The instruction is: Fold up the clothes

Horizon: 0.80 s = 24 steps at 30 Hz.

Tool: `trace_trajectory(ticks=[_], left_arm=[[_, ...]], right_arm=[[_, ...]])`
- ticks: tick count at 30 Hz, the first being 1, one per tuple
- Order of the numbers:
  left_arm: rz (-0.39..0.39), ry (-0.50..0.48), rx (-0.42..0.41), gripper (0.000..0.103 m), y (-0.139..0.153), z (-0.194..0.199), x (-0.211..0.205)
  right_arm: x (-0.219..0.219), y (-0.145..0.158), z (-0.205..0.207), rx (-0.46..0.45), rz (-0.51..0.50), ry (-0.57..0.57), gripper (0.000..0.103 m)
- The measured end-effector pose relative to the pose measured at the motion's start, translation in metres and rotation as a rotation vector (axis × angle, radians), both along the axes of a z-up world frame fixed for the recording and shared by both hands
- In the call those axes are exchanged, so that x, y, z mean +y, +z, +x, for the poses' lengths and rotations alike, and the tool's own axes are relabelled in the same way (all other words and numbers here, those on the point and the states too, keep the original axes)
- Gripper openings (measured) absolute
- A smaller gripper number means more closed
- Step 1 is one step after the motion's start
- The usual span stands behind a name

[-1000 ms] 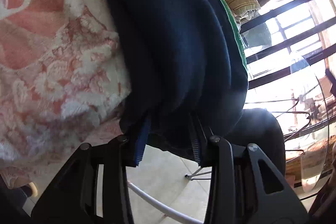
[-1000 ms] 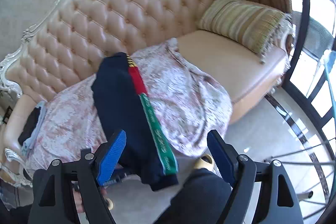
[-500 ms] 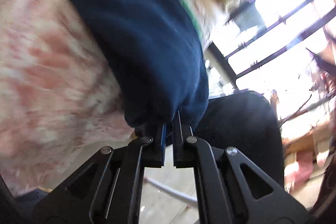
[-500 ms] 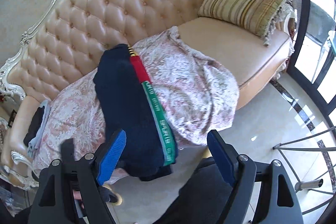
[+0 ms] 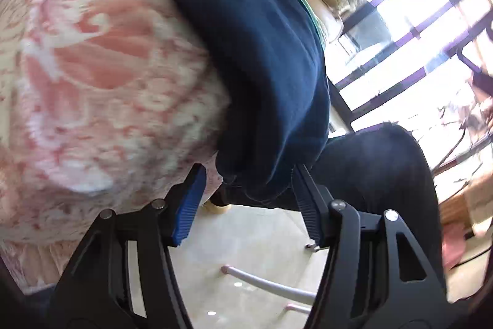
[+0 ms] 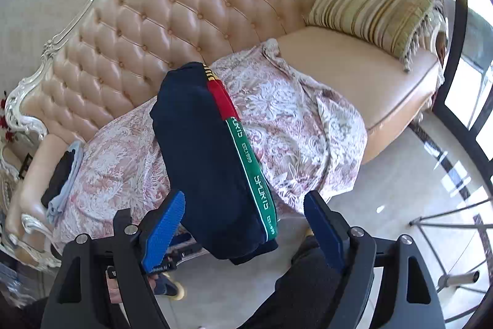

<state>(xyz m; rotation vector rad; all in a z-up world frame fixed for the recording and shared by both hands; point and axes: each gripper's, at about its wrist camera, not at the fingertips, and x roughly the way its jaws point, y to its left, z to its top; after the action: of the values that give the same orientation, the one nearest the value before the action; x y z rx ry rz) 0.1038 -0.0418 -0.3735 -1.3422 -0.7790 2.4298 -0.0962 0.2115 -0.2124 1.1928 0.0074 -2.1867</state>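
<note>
Navy trousers (image 6: 203, 162) with a red and green side stripe (image 6: 246, 156) lie across the pink floral blanket (image 6: 292, 116) on the sofa, their lower end hanging over the front edge. In the left wrist view the trousers (image 5: 255, 51) hang just above my left gripper (image 5: 246, 193), which is open with the hem between its blue pads but not clamped. My right gripper (image 6: 246, 227) is open and empty, held back above the trousers' hanging end.
A tufted beige sofa (image 6: 172, 20) carries a striped cushion (image 6: 369, 11) at its right end and folded dark and light-blue clothes (image 6: 63, 174) at its left. The person's dark trouser leg (image 5: 376, 168) is close by. Window bars (image 5: 416, 20) and a metal frame (image 6: 446, 236) stand at the right.
My left gripper was shut on the trousers' hem half a second ago and has now opened. The right gripper stays open and has moved slightly.
</note>
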Motion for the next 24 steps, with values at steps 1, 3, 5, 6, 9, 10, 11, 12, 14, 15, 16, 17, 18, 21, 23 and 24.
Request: trace_trajectory(ticks=[1,3,5,6,9,10,11,12,14,15,16,17,18,21,23,24], left_arm=[[-0.004,-0.01,0.0,0.054,-0.001,-0.002,0.002],[-0.008,-0.028,0.003,0.051,-0.003,-0.005,0.006],[-0.026,-0.043,-0.001,0.049,-0.007,-0.01,0.006],[-0.02,-0.049,0.002,0.047,-0.009,-0.011,0.004],[-0.017,-0.086,0.011,0.046,-0.012,-0.016,0.005],[-0.029,-0.103,0.017,0.046,-0.012,-0.017,0.008],[-0.041,-0.12,0.023,0.046,-0.013,-0.018,0.01],[-0.053,-0.137,0.029,0.046,-0.013,-0.019,0.013],[-0.043,-0.138,0.025,0.045,-0.016,-0.026,0.012],[-0.034,-0.14,0.023,0.042,-0.016,-0.027,0.012],[-0.023,-0.15,0.019,0.042,-0.015,-0.027,0.011],[-0.011,-0.163,0.014,0.026,-0.013,-0.026,0.01],[-0.002,-0.171,0.015,0.017,-0.008,-0.024,0.008],[0.014,-0.189,0.03,0.015,0.008,-0.017,0.005],[-0.01,-0.199,0.045,0.015,0.017,-0.014,0.004],[-0.023,-0.204,0.053,0.015,0.021,-0.013,0.004]], right_arm=[[0.0,0.001,0.0,0.0,0.0,0.002,0.081],[-0.001,0.002,0.001,0.0,0.001,0.004,0.081],[-0.002,0.001,0.001,-0.005,0.006,0.005,0.081],[-0.002,0.001,0.002,-0.005,0.008,0.008,0.081],[-0.003,0.004,0.005,0.006,0.005,0.024,0.081],[-0.002,0.006,0.006,0.014,-0.002,0.034,0.081],[-0.002,0.009,0.007,0.026,-0.01,0.045,0.081],[-0.002,0.013,0.01,0.042,-0.018,0.055,0.081],[-0.002,0.019,0.014,0.074,-0.028,0.069,0.081],[-0.002,0.022,0.016,0.085,-0.031,0.074,0.081],[-0.003,0.024,0.017,0.09,-0.032,0.077,0.081],[-0.004,0.025,0.017,0.094,-0.034,0.077,0.081],[-0.005,0.026,0.017,0.096,-0.035,0.076,0.081],[-0.009,0.026,0.017,0.093,-0.033,0.078,0.081],[-0.011,0.024,0.016,0.088,-0.037,0.085,0.081],[-0.012,0.023,0.015,0.086,-0.038,0.09,0.081]])
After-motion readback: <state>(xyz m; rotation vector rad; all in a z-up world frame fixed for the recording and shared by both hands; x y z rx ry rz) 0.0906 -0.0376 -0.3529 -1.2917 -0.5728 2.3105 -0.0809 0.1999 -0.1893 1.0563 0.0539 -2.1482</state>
